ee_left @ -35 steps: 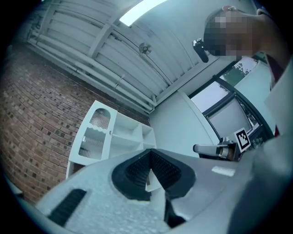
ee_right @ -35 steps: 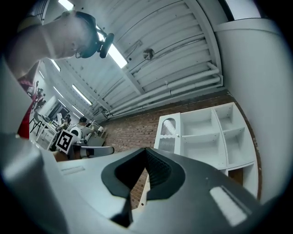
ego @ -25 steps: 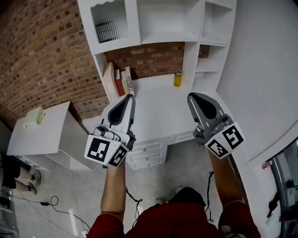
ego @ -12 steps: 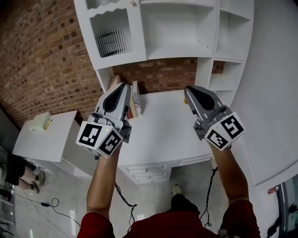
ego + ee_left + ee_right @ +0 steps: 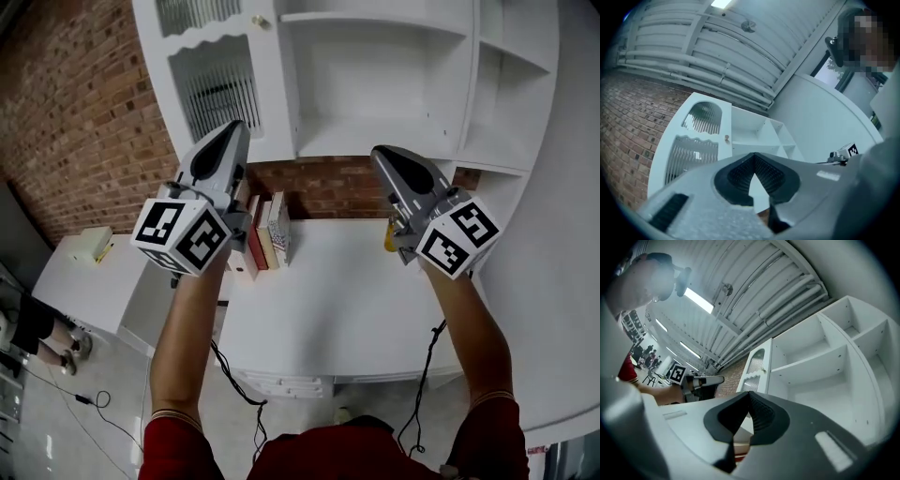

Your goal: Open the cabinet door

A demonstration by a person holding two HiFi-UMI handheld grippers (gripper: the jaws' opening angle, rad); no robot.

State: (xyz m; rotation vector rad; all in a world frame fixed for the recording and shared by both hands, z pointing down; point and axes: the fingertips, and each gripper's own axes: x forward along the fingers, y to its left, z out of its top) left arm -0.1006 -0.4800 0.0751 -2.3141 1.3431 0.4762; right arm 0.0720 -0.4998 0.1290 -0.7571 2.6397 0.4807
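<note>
1. White cabinet door [image 5: 214, 86] with ribbed glass panels sits shut at the upper left of the shelf unit [image 5: 375, 84]. It has a small knob [image 5: 255, 21] near its right edge.
2. Left claw [image 5: 232, 129] is closed with nothing between the jaws. It's held up in front of the door's lower part, well below the knob.
3. Right claw [image 5: 378, 153] is also closed and empty, raised before the open shelves, apart from the door.
4. Books [image 5: 267, 232] stand on the white surface [image 5: 337, 300] below the door.
5. Yellow bottle [image 5: 388, 236] is partly hidden behind the right claw.
6. Brick wall [image 5: 84, 122] is at the left.
</note>
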